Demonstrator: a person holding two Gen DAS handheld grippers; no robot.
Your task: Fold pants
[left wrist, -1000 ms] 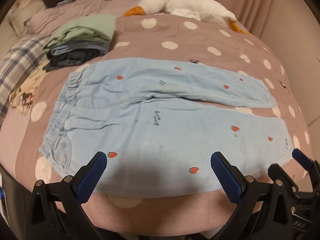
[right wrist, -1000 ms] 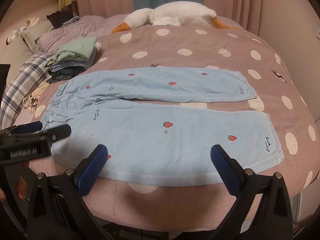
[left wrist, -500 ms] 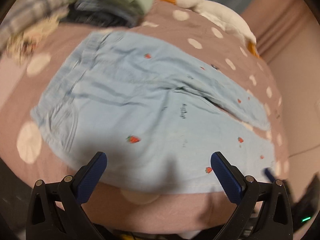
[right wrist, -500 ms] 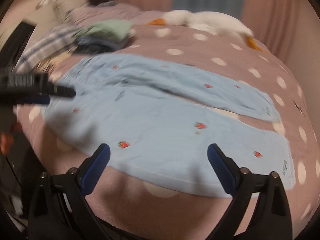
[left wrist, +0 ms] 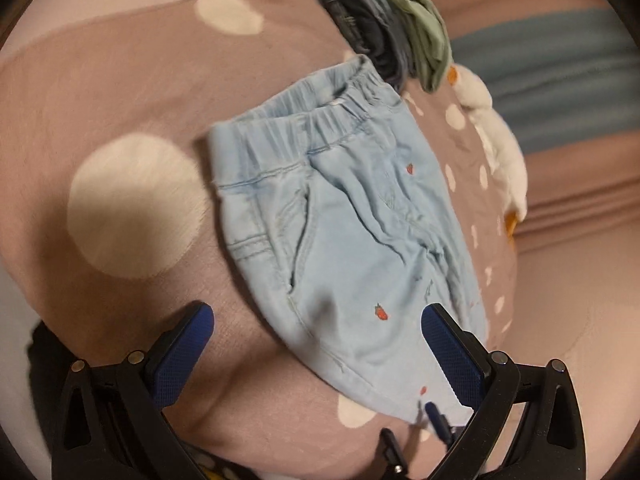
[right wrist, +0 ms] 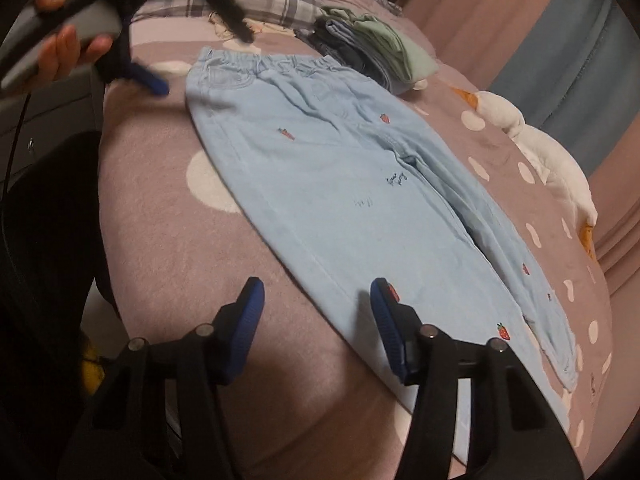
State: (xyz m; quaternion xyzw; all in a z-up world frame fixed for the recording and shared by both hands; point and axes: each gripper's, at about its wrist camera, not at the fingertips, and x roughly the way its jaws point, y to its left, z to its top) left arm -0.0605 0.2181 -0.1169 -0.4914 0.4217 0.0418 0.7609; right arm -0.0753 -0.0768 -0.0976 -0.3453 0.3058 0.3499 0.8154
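Note:
Light blue pants (right wrist: 340, 184) with small strawberry prints lie flat on the dotted mauve bedcover (right wrist: 168, 208), waistband (left wrist: 316, 112) at the far left, legs running to the right. My left gripper (left wrist: 316, 344) is open and low over the hip and pocket corner, with the pants' near edge between its fingers. In the right wrist view it shows as a blue fingertip (right wrist: 150, 78) beside the waistband, held by a hand (right wrist: 68, 48). My right gripper (right wrist: 318, 316) hovers over the near leg's edge. Its jaws are closing, with the cloth's edge between them but not pinched.
A stack of folded clothes (right wrist: 372, 44) sits just beyond the waistband. A white plush goose (right wrist: 540, 148) lies along the far side. A plaid blanket (right wrist: 272, 4) is at the head of the bed. The bed's near edge drops off below the grippers.
Both grippers rolled and sank closer to the bed. The left one moved toward the waistband end. The right one's jaws narrowed over the near leg's edge.

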